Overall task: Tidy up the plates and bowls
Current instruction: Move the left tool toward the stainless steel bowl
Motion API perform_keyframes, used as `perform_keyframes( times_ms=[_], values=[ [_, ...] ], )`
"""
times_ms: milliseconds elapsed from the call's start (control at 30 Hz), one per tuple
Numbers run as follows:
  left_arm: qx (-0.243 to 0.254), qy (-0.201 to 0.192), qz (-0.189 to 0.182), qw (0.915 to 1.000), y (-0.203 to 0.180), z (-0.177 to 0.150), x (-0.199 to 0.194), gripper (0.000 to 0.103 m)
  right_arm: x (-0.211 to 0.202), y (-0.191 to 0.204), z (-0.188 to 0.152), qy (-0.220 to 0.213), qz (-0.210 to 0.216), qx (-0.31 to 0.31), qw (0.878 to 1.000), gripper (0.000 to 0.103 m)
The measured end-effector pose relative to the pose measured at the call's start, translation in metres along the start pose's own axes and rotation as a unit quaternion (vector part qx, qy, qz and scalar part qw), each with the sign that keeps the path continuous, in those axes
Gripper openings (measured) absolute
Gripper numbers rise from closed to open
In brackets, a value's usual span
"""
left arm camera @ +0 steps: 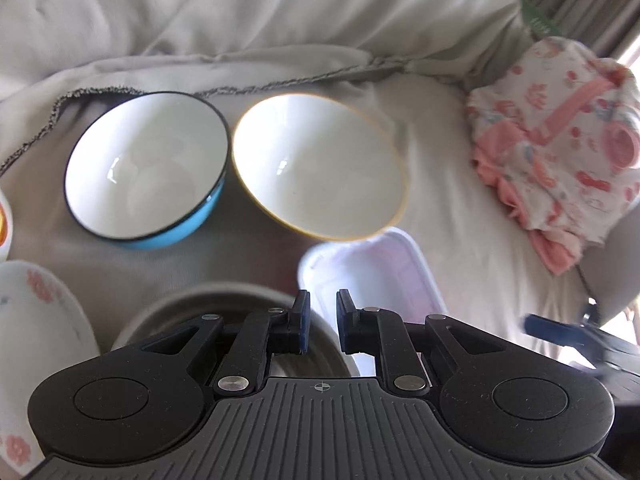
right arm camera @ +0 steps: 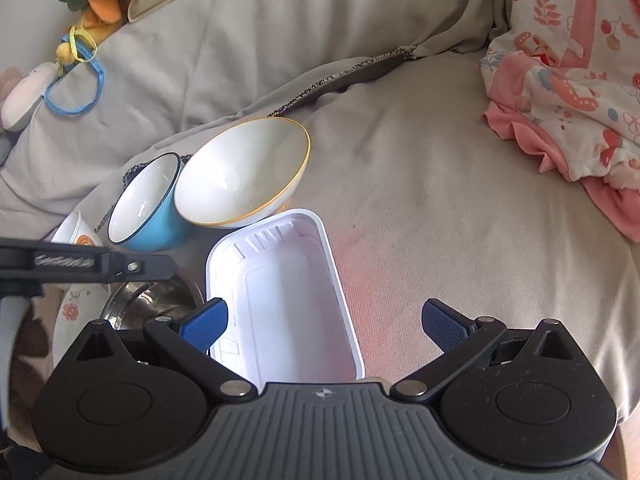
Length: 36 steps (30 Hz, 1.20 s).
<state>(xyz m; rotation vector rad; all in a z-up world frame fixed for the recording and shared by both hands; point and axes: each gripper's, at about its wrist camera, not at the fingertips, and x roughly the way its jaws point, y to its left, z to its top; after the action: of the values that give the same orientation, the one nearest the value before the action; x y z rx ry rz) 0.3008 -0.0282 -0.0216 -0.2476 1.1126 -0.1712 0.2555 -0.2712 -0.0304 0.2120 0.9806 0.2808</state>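
On the grey bedsheet, a blue bowl (left arm camera: 146, 168) (right arm camera: 150, 204) with a white inside leans against a white bowl with a yellow rim (left arm camera: 320, 166) (right arm camera: 240, 172). A white rectangular container (left arm camera: 372, 280) (right arm camera: 280, 300) lies just in front of them. My left gripper (left arm camera: 323, 320) is shut with nothing between its pads and hovers over a steel bowl (left arm camera: 224, 308) (right arm camera: 148, 300). My right gripper (right arm camera: 326, 324) stands wide open over the near end of the white container, holding nothing. A floral plate (left arm camera: 36, 320) (right arm camera: 72, 308) lies at the left.
A pink patterned cloth (left arm camera: 560, 140) (right arm camera: 560, 80) is bunched at the right. A small white cup with an orange mark (right arm camera: 76, 232) stands left of the blue bowl. Soft toys and a blue band (right arm camera: 76, 92) lie at the far left on the folded sheet.
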Motion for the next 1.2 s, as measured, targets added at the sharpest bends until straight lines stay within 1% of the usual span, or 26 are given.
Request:
perform_keyframes(
  times_ms=[67,167,267,300,333,367,433,467,567,633,667,733,800,900,1000,1033,1100,1133,1200],
  values=[
    [-0.004,0.009,0.008,0.9999,0.003,0.006,0.010,0.017,-0.001,0.000,0.007,0.002,-0.008,-0.012,1.000,0.103],
    [-0.004,0.018,0.017,0.9997,0.005,0.011,0.022,0.017,0.005,-0.003,0.013,0.021,-0.022,-0.020,0.999,0.103],
    [-0.002,0.024,0.023,0.9994,0.001,0.015,0.031,0.017,0.016,-0.006,0.014,0.035,-0.020,-0.023,0.999,0.101],
    [0.001,0.026,0.027,0.9993,-0.001,0.015,0.034,0.017,0.021,-0.007,0.014,0.036,-0.020,-0.026,0.999,0.098],
    [0.005,0.028,0.034,0.9990,-0.003,0.016,0.038,0.017,0.026,-0.008,0.014,0.038,-0.018,-0.028,0.999,0.091],
    [0.009,0.031,0.041,0.9986,-0.005,0.016,0.041,0.017,0.034,-0.010,0.015,0.046,-0.007,-0.028,0.999,0.086],
    [0.018,0.042,0.050,0.9977,-0.009,0.016,0.047,0.017,0.048,-0.016,0.016,0.072,0.028,-0.014,0.997,0.066],
    [0.020,0.045,0.052,0.9974,-0.010,0.016,0.049,0.017,0.056,-0.018,0.015,0.082,0.046,-0.002,0.996,0.063],
    [0.015,0.049,0.049,0.9974,-0.010,0.017,0.052,0.017,0.067,-0.019,0.009,0.088,0.074,0.007,0.993,0.058],
    [0.011,0.050,0.049,0.9975,-0.012,0.017,0.055,0.022,0.070,-0.018,0.004,0.091,0.099,0.002,0.991,0.058],
    [0.012,0.050,0.056,0.9971,-0.014,0.017,0.056,0.022,0.068,-0.017,0.003,0.086,0.104,-0.003,0.991,0.058],
    [0.011,0.051,0.062,0.9967,-0.018,0.018,0.059,0.022,0.062,-0.019,0.003,0.068,0.113,-0.007,0.991,0.059],
    [0.006,0.049,0.055,0.9972,-0.023,0.020,0.063,0.022,0.054,-0.026,0.005,0.043,0.113,-0.001,0.993,0.060],
    [0.004,0.043,0.033,0.9985,-0.041,0.024,0.071,0.022,0.046,-0.040,0.009,0.009,0.094,0.019,0.995,0.063],
    [0.014,0.016,0.012,0.9997,-0.061,0.029,0.080,0.022,0.040,-0.054,0.013,-0.035,0.051,0.037,0.997,0.066],
    [0.012,0.010,-0.001,0.9999,-0.065,0.031,0.083,0.024,0.041,-0.058,0.015,-0.045,0.037,0.041,0.997,0.067],
    [0.018,-0.001,-0.017,0.9997,-0.071,0.032,0.085,0.026,0.049,-0.068,0.019,-0.044,0.016,0.055,0.997,0.068],
    [0.023,-0.005,-0.014,0.9996,-0.073,0.031,0.083,0.030,0.053,-0.071,0.021,-0.037,0.013,0.061,0.997,0.068],
    [0.019,-0.005,-0.008,0.9998,-0.070,0.029,0.076,0.031,0.059,-0.072,0.022,-0.026,0.020,0.062,0.998,0.069]
  ],
)
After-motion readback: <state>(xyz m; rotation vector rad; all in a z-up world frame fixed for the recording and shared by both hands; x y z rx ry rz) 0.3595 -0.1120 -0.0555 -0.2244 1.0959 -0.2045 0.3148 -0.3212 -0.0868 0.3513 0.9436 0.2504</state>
